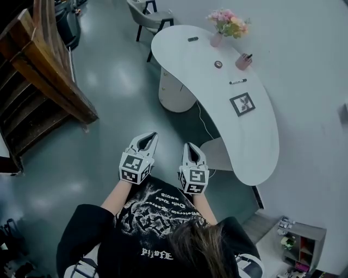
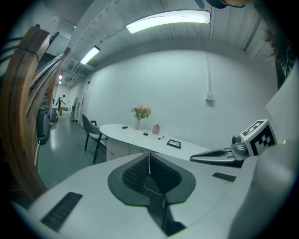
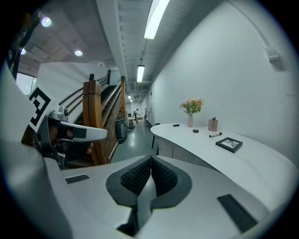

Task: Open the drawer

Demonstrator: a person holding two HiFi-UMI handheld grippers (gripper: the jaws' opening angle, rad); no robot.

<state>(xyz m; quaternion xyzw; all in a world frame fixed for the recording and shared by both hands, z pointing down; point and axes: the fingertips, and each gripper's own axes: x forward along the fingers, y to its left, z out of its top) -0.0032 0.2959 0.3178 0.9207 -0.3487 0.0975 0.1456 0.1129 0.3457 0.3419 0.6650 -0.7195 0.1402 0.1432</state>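
Note:
A curved white desk (image 1: 255,136) stands ahead, with a white drawer cabinet (image 1: 175,92) under its far end. The cabinet also shows small in the left gripper view (image 2: 119,149) and the right gripper view (image 3: 168,150). My left gripper (image 1: 149,136) and right gripper (image 1: 191,146) are held side by side over the floor, well short of the desk. Both are shut with nothing between their pads, as their own views show for the left gripper (image 2: 149,154) and the right gripper (image 3: 150,158). No drawer front or handle can be made out.
A wooden staircase (image 1: 43,70) rises at the left. A grey chair (image 1: 149,16) stands beyond the desk's far end. On the desk are a flower vase (image 1: 227,24), a pink cup (image 1: 243,61) and a framed picture (image 1: 242,103). A small shelf (image 1: 302,247) sits at the bottom right.

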